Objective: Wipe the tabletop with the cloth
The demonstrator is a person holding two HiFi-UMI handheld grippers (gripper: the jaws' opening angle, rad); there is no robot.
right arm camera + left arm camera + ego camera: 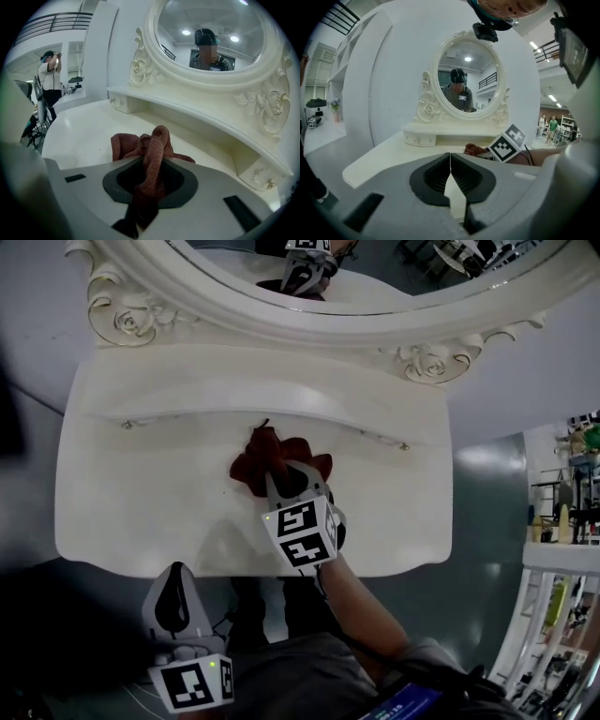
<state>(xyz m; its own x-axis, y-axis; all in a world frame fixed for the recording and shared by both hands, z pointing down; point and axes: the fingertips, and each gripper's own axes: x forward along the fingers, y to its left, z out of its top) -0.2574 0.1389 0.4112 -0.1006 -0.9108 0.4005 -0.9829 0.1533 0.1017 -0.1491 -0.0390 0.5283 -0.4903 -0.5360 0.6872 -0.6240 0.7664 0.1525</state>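
Now: right gripper (274,472) pinches the cloth (246,465), dark red, jaws closed on a fold. Right gripper view gives what the head view hides: a rolled strand of cloth (154,154) runs up between the jaws of the right gripper (151,164), the rest bunched on the tabletop (79,136) just ahead, on the mirror (211,42) side. Head view: cloth lies on the tabletop (141,493), roughly centred below the mirror (375,320), near the raised shelf (187,395) under it. Left gripper (175,573) hangs beyond the tabletop edge farthest from the mirror, well apart from the cloth. Only the left gripper view shows the left gripper (450,159) jaws: tips pressed together, nothing between. Same view has the right gripper's marker cube (507,143) touching the cloth (474,149), mirror (466,79) straight ahead, tabletop (393,154) below it
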